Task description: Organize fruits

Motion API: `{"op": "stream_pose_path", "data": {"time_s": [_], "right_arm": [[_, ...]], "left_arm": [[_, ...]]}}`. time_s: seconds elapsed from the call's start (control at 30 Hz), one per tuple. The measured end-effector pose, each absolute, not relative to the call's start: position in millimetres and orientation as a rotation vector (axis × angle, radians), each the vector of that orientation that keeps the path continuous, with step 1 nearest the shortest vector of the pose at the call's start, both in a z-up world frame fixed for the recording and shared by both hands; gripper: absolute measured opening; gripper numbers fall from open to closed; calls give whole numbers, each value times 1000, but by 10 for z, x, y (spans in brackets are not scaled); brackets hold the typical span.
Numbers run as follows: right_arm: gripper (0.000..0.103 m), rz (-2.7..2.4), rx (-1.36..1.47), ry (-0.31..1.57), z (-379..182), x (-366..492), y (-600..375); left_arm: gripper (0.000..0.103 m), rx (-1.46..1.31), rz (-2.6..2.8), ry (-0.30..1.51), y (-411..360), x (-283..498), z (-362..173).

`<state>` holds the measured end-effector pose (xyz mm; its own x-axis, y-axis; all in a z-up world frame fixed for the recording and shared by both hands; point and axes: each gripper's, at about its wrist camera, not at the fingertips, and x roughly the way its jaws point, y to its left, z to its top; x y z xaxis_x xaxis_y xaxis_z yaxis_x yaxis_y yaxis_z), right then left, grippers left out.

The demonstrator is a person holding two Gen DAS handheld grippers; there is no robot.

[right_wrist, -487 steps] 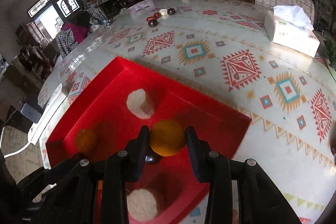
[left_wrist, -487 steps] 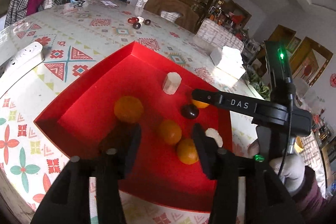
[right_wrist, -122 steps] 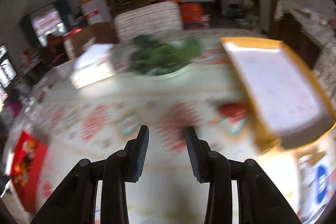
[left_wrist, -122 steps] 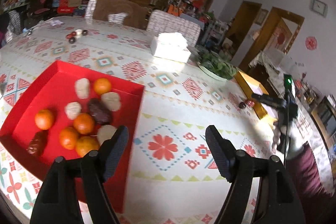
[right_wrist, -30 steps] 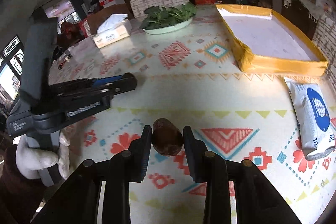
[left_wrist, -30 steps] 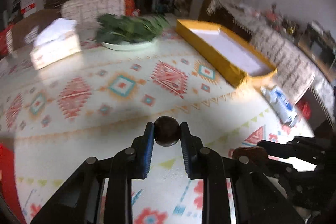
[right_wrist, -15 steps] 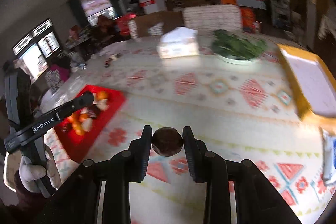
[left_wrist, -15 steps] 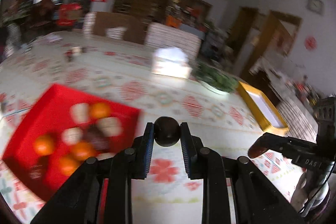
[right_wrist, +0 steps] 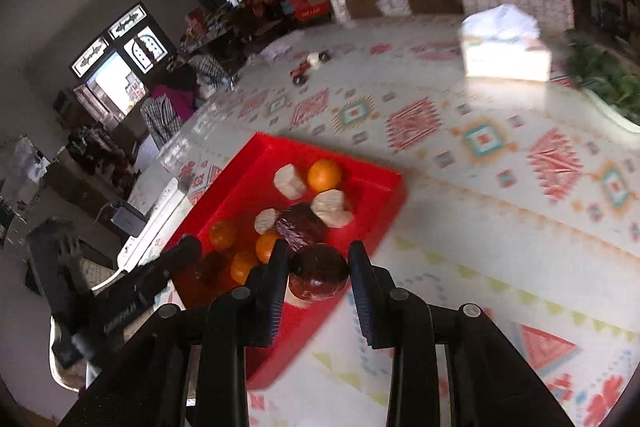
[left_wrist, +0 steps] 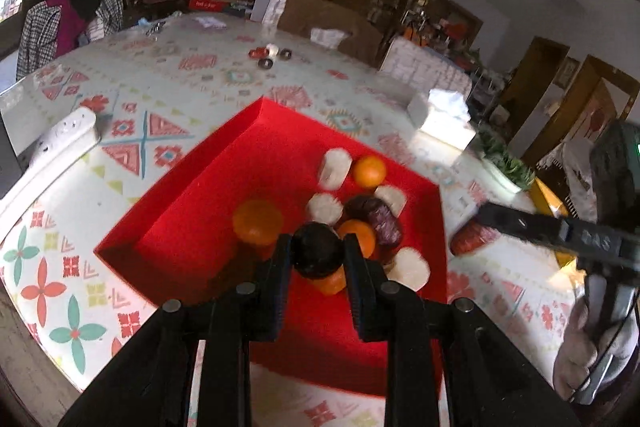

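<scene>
the left gripper (left_wrist: 318, 255) is clamped on a small dark round fruit (left_wrist: 318, 255), holding it above the red tray (left_wrist: 192, 203) near the tray's close edge. the right gripper (right_wrist: 319, 269) is clamped on a dark reddish-brown fruit (right_wrist: 319, 277), a bit larger, held over the tray's near right corner. the tray sits on a table (right_wrist: 500, 227) covered with a patterned cloth. in the tray lie several oranges, among them one at the far side (left_wrist: 369, 171) and one more to the left (left_wrist: 258, 219), along with pale whitish pieces (left_wrist: 335, 169) and a dark purple-brown fruit (left_wrist: 376, 217) in the middle, touching its neighbours. the pile is bunched toward the tray's right half; the left half is bare red. in the left wrist view the right gripper's body comes in from the right edge, held by a gloved hand (left_wrist: 596, 355). in the right wrist view the left gripper's body shows at lower left. farther across the table stand a tissue box (right_wrist: 506, 51) and a dish of greens (right_wrist: 608, 87), well apart from the tray. a white power strip (left_wrist: 52, 155) lies along the table's left edge, and a few small dark and red items (left_wrist: 268, 57) sit at the far end.
</scene>
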<state>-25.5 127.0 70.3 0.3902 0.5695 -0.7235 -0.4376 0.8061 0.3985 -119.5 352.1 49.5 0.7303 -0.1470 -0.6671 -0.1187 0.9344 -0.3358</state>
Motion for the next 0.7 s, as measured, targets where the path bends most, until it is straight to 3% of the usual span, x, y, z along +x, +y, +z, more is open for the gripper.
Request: {"op": "stream_pose_path", "data": {"time_s": [0.2, 0.27, 0.43, 0.7], "right_arm": [[33, 581, 40, 1008, 525, -88, 1620], [33, 564, 12, 1017, 470, -43, 1673], [33, 546, 12, 997, 462, 23, 1682], [39, 545, 51, 889, 727, -203, 1492]], "left_arm": [[29, -376, -36, 784, 3493, -1205, 399], [47, -392, -40, 775, 3507, -1216, 420], [65, -408, -36, 740, 3534, -1258, 536], [68, -346, -19, 661, 3385, -1370, 774]]}}
